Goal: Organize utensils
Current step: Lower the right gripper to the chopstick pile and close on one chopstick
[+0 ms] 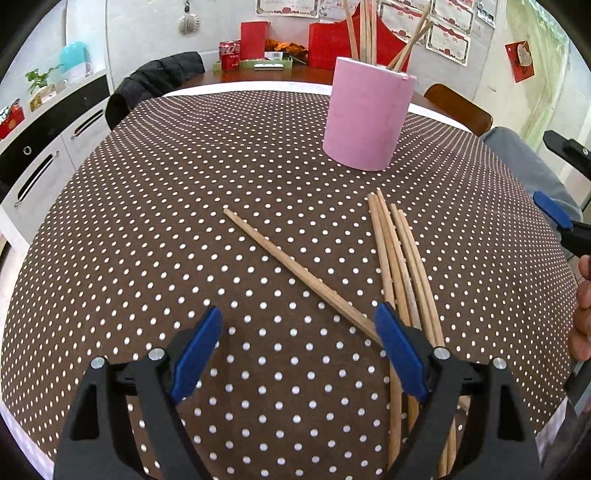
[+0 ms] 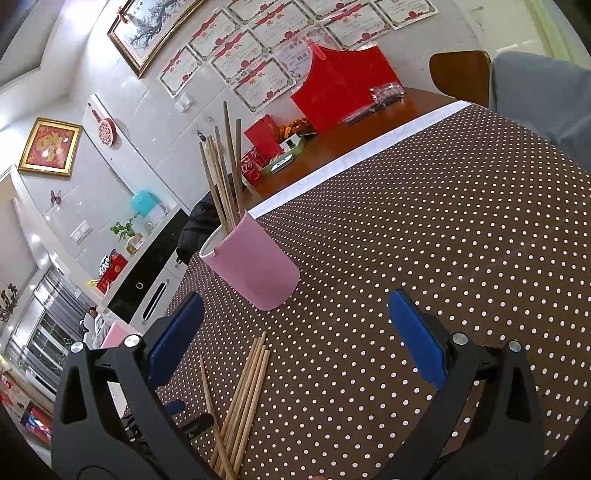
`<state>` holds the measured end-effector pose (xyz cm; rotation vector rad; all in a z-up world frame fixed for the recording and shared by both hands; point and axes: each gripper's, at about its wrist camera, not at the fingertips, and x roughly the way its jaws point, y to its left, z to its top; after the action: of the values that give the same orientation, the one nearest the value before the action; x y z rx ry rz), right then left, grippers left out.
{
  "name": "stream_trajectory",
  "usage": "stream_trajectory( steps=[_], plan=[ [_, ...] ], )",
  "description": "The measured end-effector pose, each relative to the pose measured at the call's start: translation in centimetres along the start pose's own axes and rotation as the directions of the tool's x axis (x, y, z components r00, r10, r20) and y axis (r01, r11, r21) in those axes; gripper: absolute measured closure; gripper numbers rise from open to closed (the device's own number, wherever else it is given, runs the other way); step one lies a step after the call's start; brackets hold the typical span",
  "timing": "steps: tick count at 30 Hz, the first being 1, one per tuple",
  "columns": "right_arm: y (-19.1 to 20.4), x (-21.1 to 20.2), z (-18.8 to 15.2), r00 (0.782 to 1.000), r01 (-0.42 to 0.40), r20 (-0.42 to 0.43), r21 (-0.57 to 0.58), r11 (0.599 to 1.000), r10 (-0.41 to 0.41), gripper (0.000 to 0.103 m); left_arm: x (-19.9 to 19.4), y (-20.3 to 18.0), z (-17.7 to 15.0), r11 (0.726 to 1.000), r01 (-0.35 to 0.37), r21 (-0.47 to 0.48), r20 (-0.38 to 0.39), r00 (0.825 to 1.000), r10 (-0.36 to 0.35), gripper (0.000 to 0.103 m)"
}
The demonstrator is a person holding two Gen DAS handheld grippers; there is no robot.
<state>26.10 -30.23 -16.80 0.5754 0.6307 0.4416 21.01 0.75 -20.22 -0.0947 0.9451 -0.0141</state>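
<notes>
A pink cup (image 1: 367,116) stands on the dotted tablecloth with several wooden chopsticks upright in it (image 1: 364,31). A bundle of loose chopsticks (image 1: 400,254) lies on the cloth below the cup, and a single chopstick (image 1: 291,267) lies diagonally to their left. My left gripper (image 1: 299,317) is open and empty, low over the near ends of the loose chopsticks. My right gripper (image 2: 295,301) is open and empty, above the cloth to the right of the cup (image 2: 255,264); the loose chopsticks (image 2: 245,391) lie below it.
The round table's brown dotted cloth (image 1: 184,206) has a white border. Red boxes and cans (image 1: 255,48) sit on the wooden table behind. A chair with a dark jacket (image 1: 155,79) stands far left, a wooden chair (image 1: 461,109) far right. The right gripper (image 1: 561,214) shows at the right edge.
</notes>
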Motion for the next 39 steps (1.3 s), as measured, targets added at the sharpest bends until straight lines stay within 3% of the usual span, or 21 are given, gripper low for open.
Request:
stream_trajectory(
  steps=[5, 8, 14, 16, 19, 25, 32, 39],
  plan=[
    [-0.4, -0.1, 0.1, 1.000, 0.000, 0.001, 0.016, 1.000, 0.000, 0.005, 1.3, -1.3, 1.1, 0.998, -0.035, 0.058, -0.019, 0.999, 0.036, 0.020],
    [-0.5, 0.0, 0.0, 1.000, -0.002, -0.008, 0.024, 1.000, 0.002, 0.005, 1.5, -1.8, 1.7, 0.995, 0.022, 0.093, -0.033, 0.999, -0.019, 0.020],
    [-0.6, -0.2, -0.1, 1.000, -0.006, -0.011, 0.032, 0.999, 0.007, 0.005, 2.4, -2.4, 3.6, 0.981, 0.070, 0.183, -0.051, 0.997, -0.061, 0.046],
    [-0.8, -0.2, -0.1, 1.000, -0.006, -0.013, 0.039, 0.999, 0.006, 0.005, 2.7, -2.4, 4.4, 0.970, 0.132, 0.205, -0.064, 0.990, -0.122, 0.061],
    [-0.9, -0.3, -0.1, 1.000, -0.007, -0.012, 0.045, 0.999, 0.007, 0.005, 3.4, -2.6, 5.5, 0.948, 0.205, 0.245, -0.081, 0.978, -0.191, 0.068],
    [-1.0, -0.2, -0.1, 1.000, -0.003, -0.020, 0.050, 0.999, 0.004, 0.005, 4.1, -3.1, 6.7, 0.931, 0.190, 0.312, -0.074, 0.982, -0.175, 0.069],
    [-0.8, 0.7, -0.9, 0.996, 0.033, -0.090, 0.025, 0.999, -0.030, 0.005, 2.1, -2.3, 4.2, 0.925, 0.107, 0.365, -0.069, 0.994, -0.088, 0.069],
    [2.9, 0.8, -5.8, 0.940, 0.140, -0.285, -0.176, 0.974, -0.186, 0.005, -0.3, -2.5, 0.3, 0.947, 0.078, 0.312, -0.054, 0.996, -0.065, 0.068]
  ],
)
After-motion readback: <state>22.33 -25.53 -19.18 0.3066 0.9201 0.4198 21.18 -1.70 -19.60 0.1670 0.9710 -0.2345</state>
